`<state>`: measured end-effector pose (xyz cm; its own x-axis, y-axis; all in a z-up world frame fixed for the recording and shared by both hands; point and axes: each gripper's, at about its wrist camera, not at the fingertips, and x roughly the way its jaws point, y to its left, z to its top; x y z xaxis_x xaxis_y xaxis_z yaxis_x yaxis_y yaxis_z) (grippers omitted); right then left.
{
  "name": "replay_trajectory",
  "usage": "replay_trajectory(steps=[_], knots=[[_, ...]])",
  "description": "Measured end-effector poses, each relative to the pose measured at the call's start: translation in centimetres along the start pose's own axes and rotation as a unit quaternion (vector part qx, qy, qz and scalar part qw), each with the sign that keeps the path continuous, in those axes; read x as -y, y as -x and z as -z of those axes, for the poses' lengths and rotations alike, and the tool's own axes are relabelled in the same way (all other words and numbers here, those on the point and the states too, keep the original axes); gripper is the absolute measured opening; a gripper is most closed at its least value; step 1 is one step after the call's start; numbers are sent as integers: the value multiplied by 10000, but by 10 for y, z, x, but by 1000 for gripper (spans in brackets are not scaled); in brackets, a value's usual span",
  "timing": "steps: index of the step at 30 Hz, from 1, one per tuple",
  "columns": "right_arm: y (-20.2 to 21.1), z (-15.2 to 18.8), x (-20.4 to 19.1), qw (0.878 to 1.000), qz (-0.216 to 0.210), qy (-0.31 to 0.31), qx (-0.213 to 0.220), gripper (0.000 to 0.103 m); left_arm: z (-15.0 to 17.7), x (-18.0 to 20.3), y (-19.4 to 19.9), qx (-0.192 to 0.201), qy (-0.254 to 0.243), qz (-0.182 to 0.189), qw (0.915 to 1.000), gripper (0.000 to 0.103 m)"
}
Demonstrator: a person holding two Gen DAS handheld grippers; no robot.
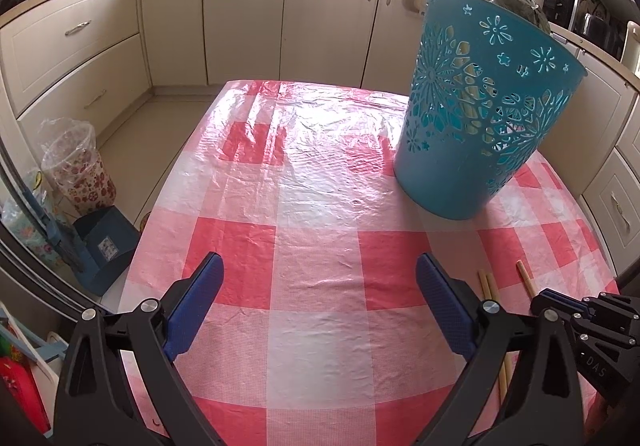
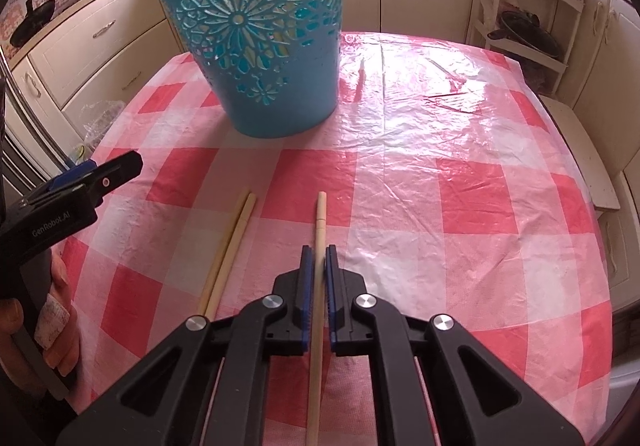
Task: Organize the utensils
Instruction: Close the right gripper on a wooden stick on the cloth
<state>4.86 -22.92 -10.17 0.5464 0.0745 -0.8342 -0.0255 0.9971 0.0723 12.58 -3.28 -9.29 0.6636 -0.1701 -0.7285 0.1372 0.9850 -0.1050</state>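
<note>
A single pale wooden chopstick [image 2: 321,214] lies between my right gripper's blue pads, and the right gripper [image 2: 319,252] is shut on it low over the red-and-white checked tablecloth [image 2: 440,182]. To its left a pair of chopsticks [image 2: 232,246] lies flat on the cloth. Behind them stands a tall teal cut-out basket [image 2: 276,86]. In the left wrist view my left gripper [image 1: 320,270] hangs open over bare cloth [image 1: 312,182] with nothing between its fingers. That view has the basket [image 1: 472,150] ahead to the right, and the pair [image 1: 486,284], the single chopstick [image 1: 527,280] and the right gripper [image 1: 560,306] at lower right.
Cream kitchen cabinets [image 1: 248,14] surround the table. On the floor to the left stand a floral bin lined with plastic [image 1: 76,166] and a blue dustpan [image 1: 108,246]. A white shelf rack [image 2: 532,26] stands beyond the table's right side. A hand with a bandaged finger [image 2: 52,318] holds the left gripper.
</note>
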Motion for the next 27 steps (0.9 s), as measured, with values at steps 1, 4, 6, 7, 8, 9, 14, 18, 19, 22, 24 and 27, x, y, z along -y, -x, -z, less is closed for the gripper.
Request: replay_trajectory(steps=[1,4,6,7,8,9,14,18,19,22,24,27], knots=[[0,0,-3,9999,68,105,5,7,0,0,0,0,-1,-1,10000,93],[0,-1,-5,9998,96,178,-12,6,0,0,0,3,6,2,10000,93],[1,-1,-1,10000,-31,22,-24,6,0,-1,0,4,17,8,10000,93],[3,0,1,9999,-88,-48,-34,6,0,-1,0,3,22,11,10000,93],[3,0,2,9999,-124,-100,-66,6,0,-1,0,2,21,14,10000,93],[1,0,3,9997,-152,-123,-136,7,0,-1,0,1,16,14,10000,93],[1,1,-7,9995,33,297,-137,7,0,0,0,-2,16,4,10000,93],[0,3,-7,9997,58,244,-25,6,0,-1,0,1,23,0,10000,93],[0,3,-5,9999,29,165,-2,6,0,-1,0,-1,26,2,10000,93],[2,4,6,9994,-242,-231,27,6,0,0,0,-2,32,10,10000,93],[5,5,12,9976,-484,-497,78,6,0,0,0,-2,27,12,10000,93],[15,4,19,9942,-729,-753,224,6,0,0,0,4,21,6,10000,93]])
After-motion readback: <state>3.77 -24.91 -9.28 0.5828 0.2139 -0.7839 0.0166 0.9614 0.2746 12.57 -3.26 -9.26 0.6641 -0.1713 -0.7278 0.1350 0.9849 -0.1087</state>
